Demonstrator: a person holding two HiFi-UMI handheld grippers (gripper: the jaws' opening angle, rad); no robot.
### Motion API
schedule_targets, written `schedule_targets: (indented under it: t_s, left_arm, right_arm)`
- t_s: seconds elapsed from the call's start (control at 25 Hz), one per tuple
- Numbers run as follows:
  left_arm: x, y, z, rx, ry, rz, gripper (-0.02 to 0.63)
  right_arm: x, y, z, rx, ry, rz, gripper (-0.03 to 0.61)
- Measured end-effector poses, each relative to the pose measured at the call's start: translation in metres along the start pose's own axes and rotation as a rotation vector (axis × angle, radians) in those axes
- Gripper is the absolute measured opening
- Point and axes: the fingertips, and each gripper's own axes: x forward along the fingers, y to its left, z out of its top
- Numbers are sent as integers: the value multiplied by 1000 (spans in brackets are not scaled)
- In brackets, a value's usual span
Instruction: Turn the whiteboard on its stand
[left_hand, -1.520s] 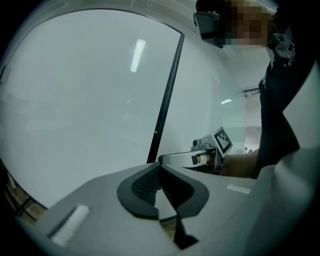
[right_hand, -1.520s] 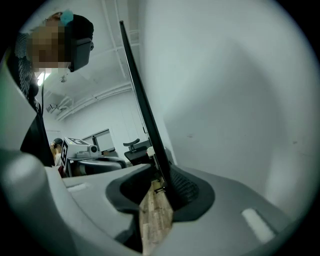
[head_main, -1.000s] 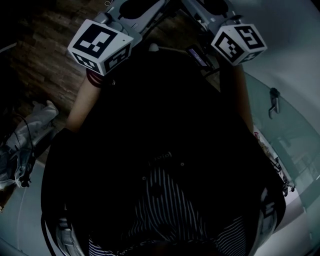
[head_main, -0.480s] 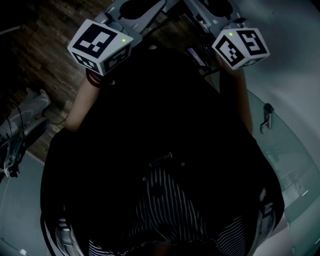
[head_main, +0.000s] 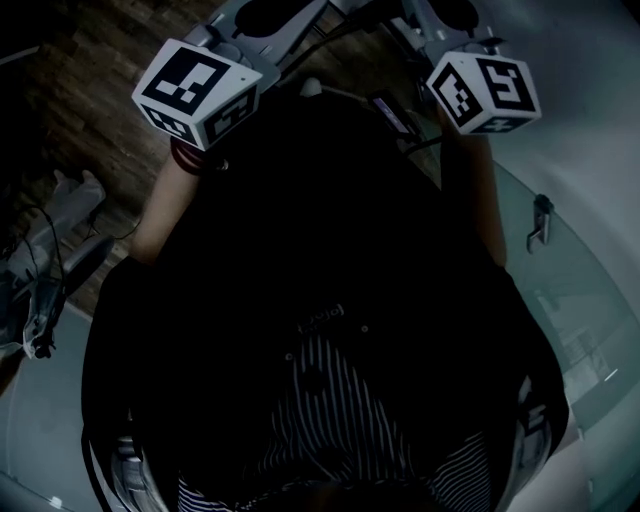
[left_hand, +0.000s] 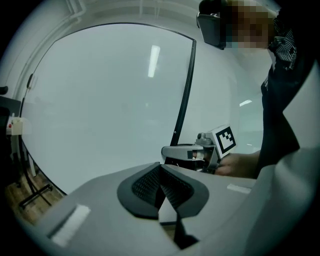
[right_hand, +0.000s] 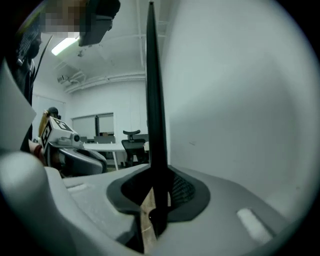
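The right tool (right_hand: 156, 197) is closing on the whiteboard's (right_hand: 235, 100) thin dark edge. I am fearing it may slip off while turning. The left tool (left_hand: 160, 186) is resting pressed together, empty.

Whiteboard (left_hand: 100, 100): large, plain white face, blank, bordered by a thin black frame.
Pose: upright on its dark stand (left_hand: 40, 190), over wooden flooring.
Frame edge (right_hand: 152, 100): vertical, seen edge-on, between the closing jaws of the right gripper (right_hand: 155, 200), pads against it.
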Motion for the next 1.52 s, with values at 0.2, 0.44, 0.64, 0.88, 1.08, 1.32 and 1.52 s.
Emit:
schedule_targets:
  t_s: [0.2, 0.44, 0.64, 0.88, 1.08, 1.32, 1.52]
  left_arm:
    - [-6, 4, -14, -30, 40, -25, -3]
    - [-17, 19, -19, -66, 45, -35, -3]
    - [1, 11, -25, -59, 64, -58, -3]
    - [-6, 26, -22, -49, 64, -46, -3]
    - [-11, 38, -11, -40, 45, -31, -3]
    - [-7, 48, -4, -37, 24, 5, -3]
    - [-4, 58, -7, -46, 20, 34, -3]
  right_arm:
    - [0, -14, -2, -50, 29, -69, 86]
    - [3, -13, 5, -26, 41, -85, 89]
    - [-5, -33, -7, 8, 57, -73, 87]
    - [12, -12, -4, -2, 60, -26, 77]
    - [33, 13, 8, -37, 56, 23, 69]
    - [46, 24, 16, -41, 71, 57, 66]
    - [53, 16, 14, -49, 69, 78, 63]
